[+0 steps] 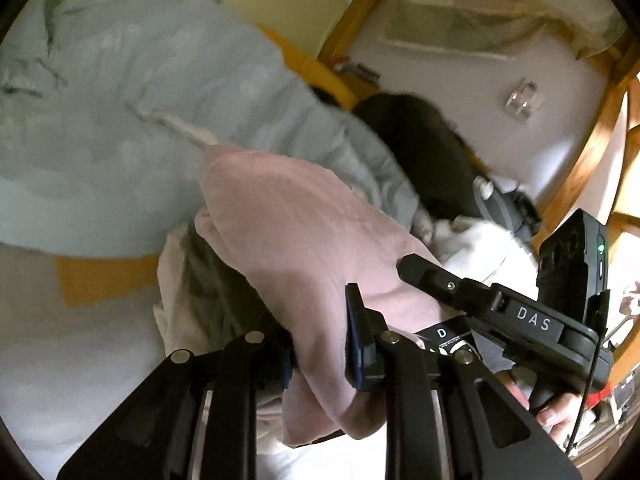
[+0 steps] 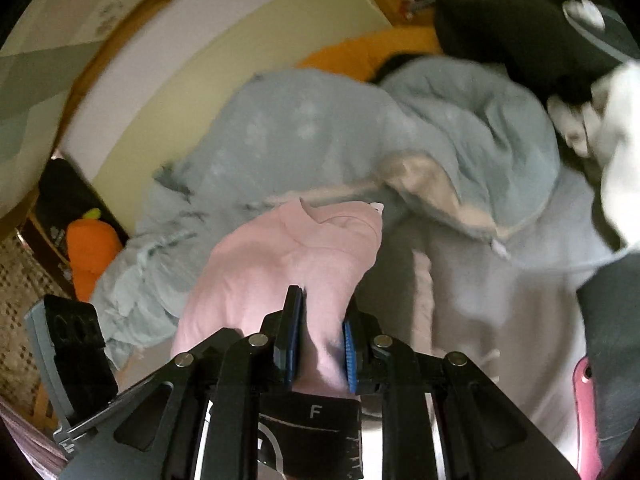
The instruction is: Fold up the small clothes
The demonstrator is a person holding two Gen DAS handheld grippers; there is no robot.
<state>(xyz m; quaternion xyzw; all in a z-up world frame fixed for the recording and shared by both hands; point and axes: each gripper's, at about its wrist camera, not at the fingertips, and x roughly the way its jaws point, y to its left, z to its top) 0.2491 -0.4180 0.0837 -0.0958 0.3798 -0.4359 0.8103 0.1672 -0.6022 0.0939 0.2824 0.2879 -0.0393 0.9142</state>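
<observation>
A small pink garment (image 1: 296,232) hangs between my two grippers above the bed. My left gripper (image 1: 320,356) is shut on one end of it, the cloth bunched between the blue pads. My right gripper (image 2: 320,344) is shut on the other end of the pink garment (image 2: 288,264). The right gripper (image 1: 480,300) also shows in the left wrist view, close beside the left one, its finger against the pink cloth. A pale cream and grey garment (image 1: 188,292) lies under the pink one.
A light blue duvet (image 1: 140,120) lies crumpled across the white bed (image 1: 80,360). A black garment (image 1: 420,144) and white clothes (image 1: 480,248) lie at the far side. A wooden bed frame (image 1: 592,140) runs along the right. An orange carrot toy (image 2: 90,248) sits at left.
</observation>
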